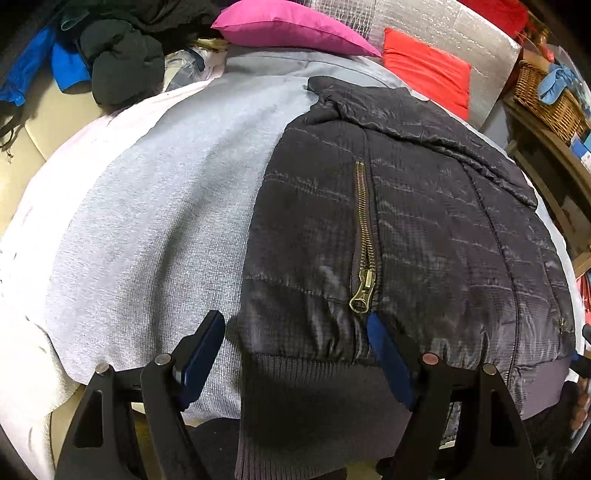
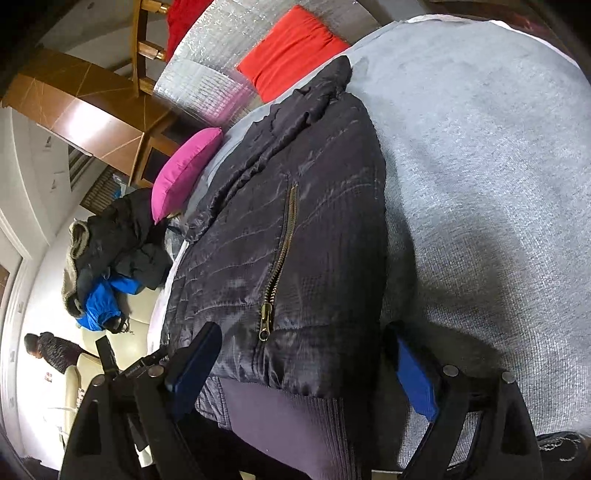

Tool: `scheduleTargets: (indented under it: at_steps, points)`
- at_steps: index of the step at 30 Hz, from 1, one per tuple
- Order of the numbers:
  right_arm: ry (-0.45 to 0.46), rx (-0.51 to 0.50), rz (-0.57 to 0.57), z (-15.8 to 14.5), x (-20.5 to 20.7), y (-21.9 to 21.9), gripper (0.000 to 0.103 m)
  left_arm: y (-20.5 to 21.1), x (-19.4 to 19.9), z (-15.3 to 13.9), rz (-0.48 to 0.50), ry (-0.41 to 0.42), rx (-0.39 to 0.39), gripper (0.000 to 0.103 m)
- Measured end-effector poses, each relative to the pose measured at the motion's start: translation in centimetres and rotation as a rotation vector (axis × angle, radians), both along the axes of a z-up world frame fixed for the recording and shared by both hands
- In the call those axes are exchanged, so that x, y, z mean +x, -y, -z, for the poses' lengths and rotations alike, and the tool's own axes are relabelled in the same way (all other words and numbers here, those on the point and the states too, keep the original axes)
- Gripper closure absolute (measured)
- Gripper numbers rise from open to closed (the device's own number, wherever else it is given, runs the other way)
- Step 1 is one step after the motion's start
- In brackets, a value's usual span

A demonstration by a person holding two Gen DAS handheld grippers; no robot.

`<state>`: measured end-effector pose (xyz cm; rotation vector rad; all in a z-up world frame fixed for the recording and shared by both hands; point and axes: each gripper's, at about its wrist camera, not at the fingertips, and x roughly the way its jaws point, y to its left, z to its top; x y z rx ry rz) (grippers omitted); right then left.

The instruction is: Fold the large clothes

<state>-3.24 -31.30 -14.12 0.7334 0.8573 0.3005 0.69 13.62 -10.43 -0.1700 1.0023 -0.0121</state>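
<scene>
Gray cloth [image 1: 155,229] covers a wide bed-like surface, and a dark puffy jacket [image 1: 417,236] lies flat on it. In the left wrist view the jacket fills the right half of the cloth, with its ribbed hem [image 1: 306,391] nearest the camera and its collar at the far end. A brass zipper [image 1: 364,236] runs along a pocket, and its pull hangs close to the hem. The left gripper [image 1: 295,354] is spread wide, with one blue pad over the gray cloth and the other pad [image 1: 388,362] over the jacket, near the zipper pull. I cannot tell if the pads touch the cloth below them. The right gripper [image 2: 306,373] is spread wide too, and the jacket's hem sits between its two fingers. One pad is over the jacket's edge and the other blue pad [image 2: 417,380] is over the gray cloth. A pink pillow [image 1: 288,26] and a red pillow [image 1: 428,66] sit past the far end of the jacket, by a shiny silver sheet [image 2: 207,77]. A heap of black and blue clothes [image 2: 110,258] lies off to the side. A wicker basket [image 1: 546,96] stands on a wooden shelf.
</scene>
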Motion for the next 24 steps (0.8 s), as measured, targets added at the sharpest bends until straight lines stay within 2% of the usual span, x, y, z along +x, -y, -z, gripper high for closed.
scheduleTargets:
  at_steps: [16,20,24]
  points:
    - [0.008,-0.03,-0.021,-0.2,-0.1,-0.6,0.014,0.0,-0.9,-0.3,-0.022,0.01,0.013,0.02]
    - [-0.004,-0.081,-0.026,-0.3,-0.3,-1.4,0.026,-0.2,-1.6,-0.8,-0.011,0.022,-0.016,0.02]
    - [-0.013,-0.105,-0.012,-0.4,-0.5,-1.5,0.035,-0.4,-2.1,-0.8,0.012,0.024,-0.026,0.02]
